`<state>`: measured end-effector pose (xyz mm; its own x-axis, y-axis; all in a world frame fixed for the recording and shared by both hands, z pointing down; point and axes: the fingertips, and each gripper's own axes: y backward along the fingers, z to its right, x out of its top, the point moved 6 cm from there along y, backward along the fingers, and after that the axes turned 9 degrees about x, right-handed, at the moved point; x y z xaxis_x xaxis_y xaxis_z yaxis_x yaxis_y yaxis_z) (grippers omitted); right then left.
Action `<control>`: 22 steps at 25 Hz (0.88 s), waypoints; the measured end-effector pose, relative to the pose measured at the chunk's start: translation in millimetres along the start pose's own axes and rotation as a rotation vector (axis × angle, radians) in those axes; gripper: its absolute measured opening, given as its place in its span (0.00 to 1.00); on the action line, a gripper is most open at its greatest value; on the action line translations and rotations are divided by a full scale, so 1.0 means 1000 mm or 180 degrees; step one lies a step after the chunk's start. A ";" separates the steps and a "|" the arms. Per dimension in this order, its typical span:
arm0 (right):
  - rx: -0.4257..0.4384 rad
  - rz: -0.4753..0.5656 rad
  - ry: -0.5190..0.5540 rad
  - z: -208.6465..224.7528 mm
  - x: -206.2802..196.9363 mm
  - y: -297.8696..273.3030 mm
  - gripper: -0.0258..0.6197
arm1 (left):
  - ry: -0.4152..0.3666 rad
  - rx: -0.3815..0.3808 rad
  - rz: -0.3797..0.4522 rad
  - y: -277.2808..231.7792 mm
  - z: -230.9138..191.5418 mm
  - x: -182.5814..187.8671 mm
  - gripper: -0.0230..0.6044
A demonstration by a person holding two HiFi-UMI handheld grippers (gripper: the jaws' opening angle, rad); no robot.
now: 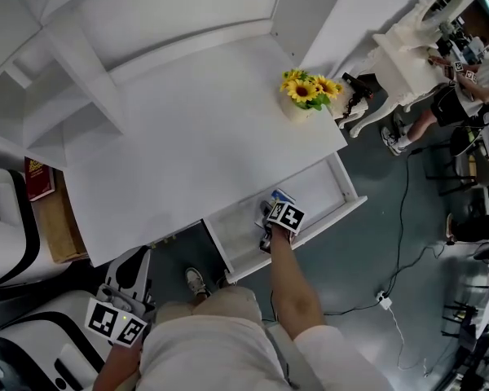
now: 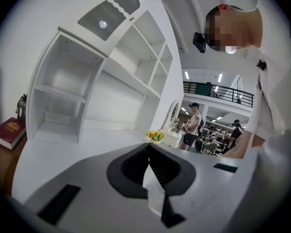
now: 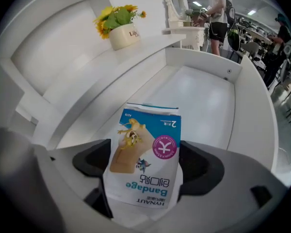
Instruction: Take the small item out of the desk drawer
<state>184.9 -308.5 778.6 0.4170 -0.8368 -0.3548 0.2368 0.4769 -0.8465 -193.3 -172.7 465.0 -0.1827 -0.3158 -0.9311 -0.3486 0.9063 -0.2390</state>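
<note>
— How is the right arm set?

— The forearm reaches out from the body to the pulled-out drawer (image 1: 322,192), and the right claw (image 3: 145,152) points steeply down into it.

— And the small item?

— It's a blue and white bandage box (image 3: 143,171), standing between the two jaws with one pressed on each side face. The claw grips it, spread to the box's width.

— Is it on the drawer floor?

— It is within the drawer's outline; whether it touches the floor I cannot tell.

— The other hand?

— The left claw (image 2: 148,148) is held low by the person's leg, about level, facing across the worktop (image 1: 204,145), its jaws closed tip to tip.

— Any other containers?

— A pot (image 3: 123,37) of sunflowers (image 1: 310,88) at the worktop's far corner.
</note>
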 end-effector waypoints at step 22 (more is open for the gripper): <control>0.1033 0.1258 -0.0583 -0.031 0.017 0.148 0.75 | -0.0019 -0.0443 0.0393 0.020 0.020 0.014 0.06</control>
<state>199.8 -260.2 635.4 0.6685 -0.5300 -0.5217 0.2775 0.8286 -0.4862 -185.1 -153.4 441.4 -0.2268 -0.2025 -0.9526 -0.4478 0.8903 -0.0827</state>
